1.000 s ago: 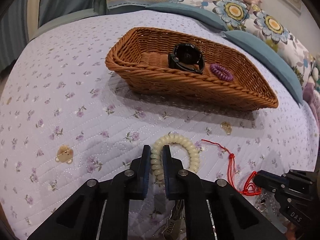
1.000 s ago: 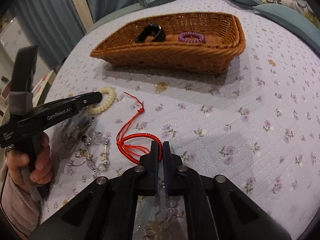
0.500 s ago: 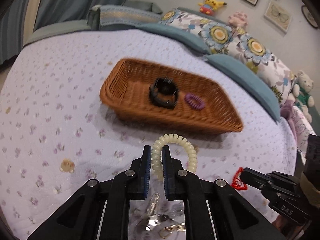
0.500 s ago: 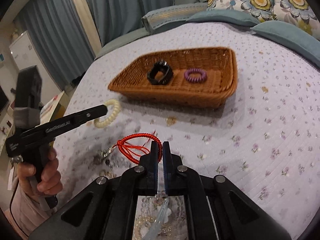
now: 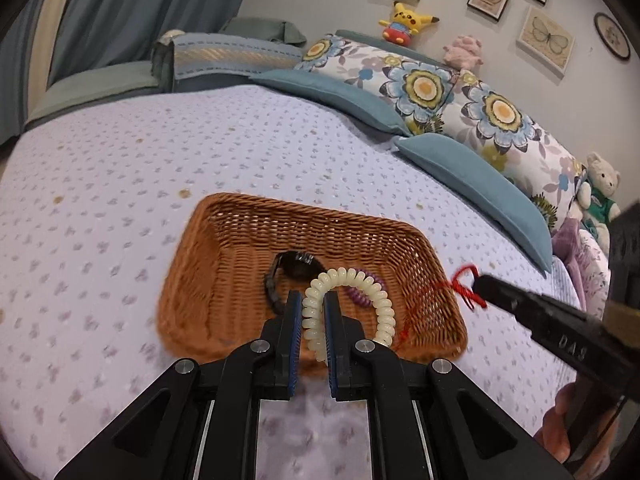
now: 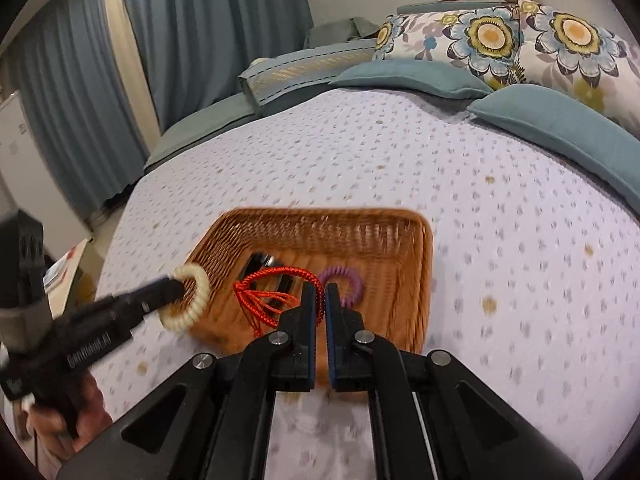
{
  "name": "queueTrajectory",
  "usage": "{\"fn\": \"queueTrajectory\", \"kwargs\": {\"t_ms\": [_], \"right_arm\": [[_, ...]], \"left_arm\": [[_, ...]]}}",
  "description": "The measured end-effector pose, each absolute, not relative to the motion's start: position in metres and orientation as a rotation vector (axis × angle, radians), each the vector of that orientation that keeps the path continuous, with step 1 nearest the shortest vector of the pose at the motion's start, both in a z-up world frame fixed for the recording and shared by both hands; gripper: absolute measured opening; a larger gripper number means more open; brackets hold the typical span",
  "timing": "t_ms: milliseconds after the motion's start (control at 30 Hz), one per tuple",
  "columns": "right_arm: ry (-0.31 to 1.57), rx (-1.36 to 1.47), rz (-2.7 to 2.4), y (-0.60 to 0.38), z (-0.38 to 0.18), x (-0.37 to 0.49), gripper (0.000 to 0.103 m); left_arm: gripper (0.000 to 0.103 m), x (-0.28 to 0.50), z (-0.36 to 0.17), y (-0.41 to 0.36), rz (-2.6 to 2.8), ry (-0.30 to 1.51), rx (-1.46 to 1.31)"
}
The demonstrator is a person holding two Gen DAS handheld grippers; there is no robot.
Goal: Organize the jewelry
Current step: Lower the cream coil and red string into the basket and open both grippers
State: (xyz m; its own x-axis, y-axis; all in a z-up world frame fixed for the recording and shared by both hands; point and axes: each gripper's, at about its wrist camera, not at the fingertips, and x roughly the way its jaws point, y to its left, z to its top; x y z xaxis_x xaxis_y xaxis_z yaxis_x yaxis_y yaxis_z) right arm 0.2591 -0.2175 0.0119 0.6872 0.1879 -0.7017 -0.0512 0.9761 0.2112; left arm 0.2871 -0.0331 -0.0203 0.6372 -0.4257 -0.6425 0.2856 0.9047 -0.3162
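Note:
My left gripper [image 5: 311, 308] is shut on a cream spiral bracelet [image 5: 360, 280] and holds it in the air above the near side of the brown wicker basket [image 5: 224, 276]. My right gripper [image 6: 320, 300] is shut on a red cord bracelet [image 6: 276, 284] and holds it above the same basket [image 6: 408, 280]. In the basket lie a black watch [image 5: 288, 268] and a purple spiral hair tie [image 6: 344, 278]. The right gripper with the red cord [image 5: 460, 280] shows at the right of the left wrist view. The left gripper with the cream bracelet [image 6: 192, 296] shows at the left of the right wrist view.
The basket sits on a lilac flowered bedspread [image 5: 120, 168]. Blue cushions [image 5: 472, 176] and flowered pillows [image 5: 492, 116] lie along the far and right side. A folded blue blanket [image 5: 232, 60] is at the back. Blue curtains [image 6: 200, 20] hang behind.
Both grippers have lifted their bracelets off the bedspread and moved forward to hover over the basket. The loose jewelry pile has dropped out of view.

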Motion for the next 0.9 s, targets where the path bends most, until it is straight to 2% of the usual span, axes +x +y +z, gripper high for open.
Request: {"fn": "queueTrajectory", "kwargs": {"t_ms": [200,467,900], "right_arm": [[0.859,0.163,0.074,-0.216,-0.011,0.305,0.006],[0.954,0.167,0.023,-0.225,-0.056,0.325,0.006],[0.979,0.197,0.038,-0.232,-0.058,0.318,0.008]], "left_arm": [[0.01,0.32,-0.049,-0.054,-0.43,0.834,-0.21],[0.01,0.331,-0.073,-0.08,-0.455,0.864,-0.164],[0.013,0.325,-0.072,-0.089,-0.471,0.872,-0.115]]}}
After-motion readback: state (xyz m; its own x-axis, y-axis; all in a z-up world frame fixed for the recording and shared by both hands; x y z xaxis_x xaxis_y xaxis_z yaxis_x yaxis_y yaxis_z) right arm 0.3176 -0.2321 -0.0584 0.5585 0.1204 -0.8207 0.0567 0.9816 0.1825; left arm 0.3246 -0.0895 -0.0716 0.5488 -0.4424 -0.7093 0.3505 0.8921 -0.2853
